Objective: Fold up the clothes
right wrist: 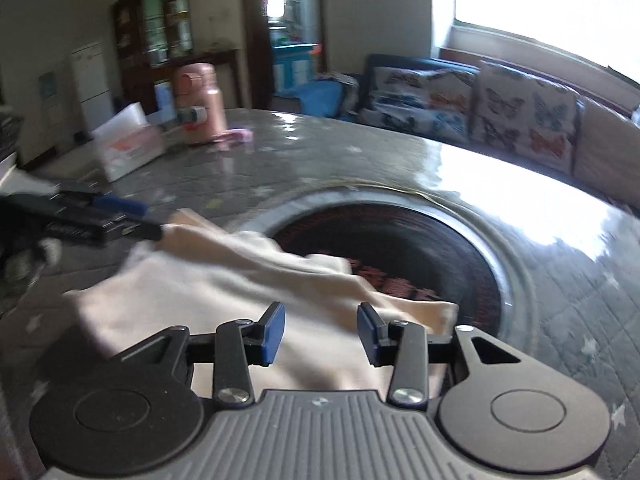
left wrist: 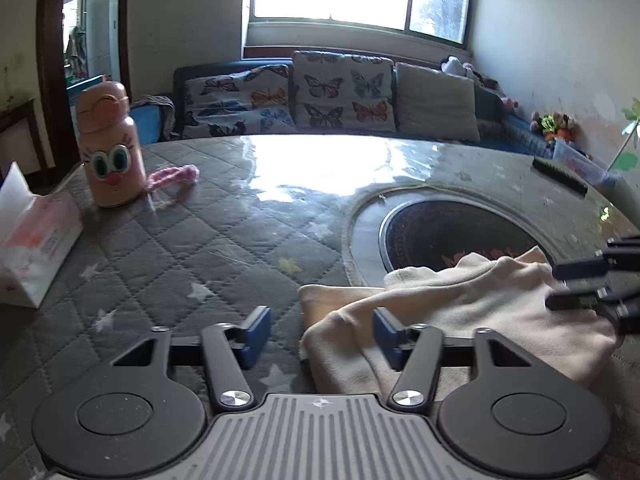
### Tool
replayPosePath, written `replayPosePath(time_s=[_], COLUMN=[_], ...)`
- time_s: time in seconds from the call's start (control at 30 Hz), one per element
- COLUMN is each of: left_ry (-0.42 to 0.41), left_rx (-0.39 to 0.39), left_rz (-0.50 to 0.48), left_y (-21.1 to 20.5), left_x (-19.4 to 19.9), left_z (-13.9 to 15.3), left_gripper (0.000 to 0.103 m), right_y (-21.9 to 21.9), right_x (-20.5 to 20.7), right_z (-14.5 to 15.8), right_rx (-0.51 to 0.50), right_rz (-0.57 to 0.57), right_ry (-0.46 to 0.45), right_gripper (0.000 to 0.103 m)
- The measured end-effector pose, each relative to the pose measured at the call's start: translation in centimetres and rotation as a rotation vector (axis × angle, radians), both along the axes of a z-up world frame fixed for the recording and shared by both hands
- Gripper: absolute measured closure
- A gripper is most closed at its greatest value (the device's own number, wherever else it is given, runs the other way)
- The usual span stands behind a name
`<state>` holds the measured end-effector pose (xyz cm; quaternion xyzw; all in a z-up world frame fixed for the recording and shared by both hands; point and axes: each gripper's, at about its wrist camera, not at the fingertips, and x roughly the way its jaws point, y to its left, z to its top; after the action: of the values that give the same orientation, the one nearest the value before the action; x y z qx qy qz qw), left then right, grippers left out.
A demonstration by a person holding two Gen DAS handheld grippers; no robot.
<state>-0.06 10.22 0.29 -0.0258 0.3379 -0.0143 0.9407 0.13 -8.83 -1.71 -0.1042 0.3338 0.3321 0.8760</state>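
A cream garment lies crumpled on the quilted grey desk, in the lower right of the left wrist view. Its long axis runs from the lower centre of the frame up toward the right edge, and its far end droops over the rim of the dark round recess set into the desk. In the right wrist view the garment stretches from the lower centre up toward the left, and motion blur smears its folds, so which part is a sleeve or a hem cannot be made out.

The left tongs stand wide open, one blue pad over bare quilt, the other over the cloth's near edge, gripping nothing. The right tongs are also spread wide over the cloth, holding nothing.

A pink cartoon bottle and a tissue pack sit at the left, the pack cut off by the frame edge.
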Motion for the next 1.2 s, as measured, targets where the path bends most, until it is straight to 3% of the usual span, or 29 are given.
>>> replayPosePath(time_s=[0.07,0.27,0.63,0.97,1.13,1.2], left_ry=[-0.006,-0.02,-0.021,-0.027,-0.029,-0.027], left_rx=[0.005,-0.024,-0.094,-0.119,-0.136,-0.147], left_rz=[0.017,0.049,0.14,0.166,0.168,0.164], left_y=[0.3,1.1,3.7,4.8,4.8,4.6], left_x=[-0.5,-1.9,-4.1,-4.9,-4.9,-4.8], left_z=[0.3,0.8,0.8,0.5,0.7,0.8], left_gripper=[0.019,0.001,0.0,0.0,0.0,0.0], right_y=[1.1,5.2,12.5,15.1,15.2,15.2], right_x=[-1.3,-4.7,-9.4,-9.6,-10.1,-10.2], right_z=[0.5,0.8,0.2,-2.3,-1.9,-1.7], right_rx=[-0.004,-0.027,-0.058,-0.096,-0.122,-0.132], right_rz=[0.054,0.211,0.455,0.479,0.479,0.479], right_ry=[-0.016,-0.055,-0.09,-0.054,-0.092,-0.107], right_gripper=[0.05,0.048,0.052,0.049,0.054,0.064])
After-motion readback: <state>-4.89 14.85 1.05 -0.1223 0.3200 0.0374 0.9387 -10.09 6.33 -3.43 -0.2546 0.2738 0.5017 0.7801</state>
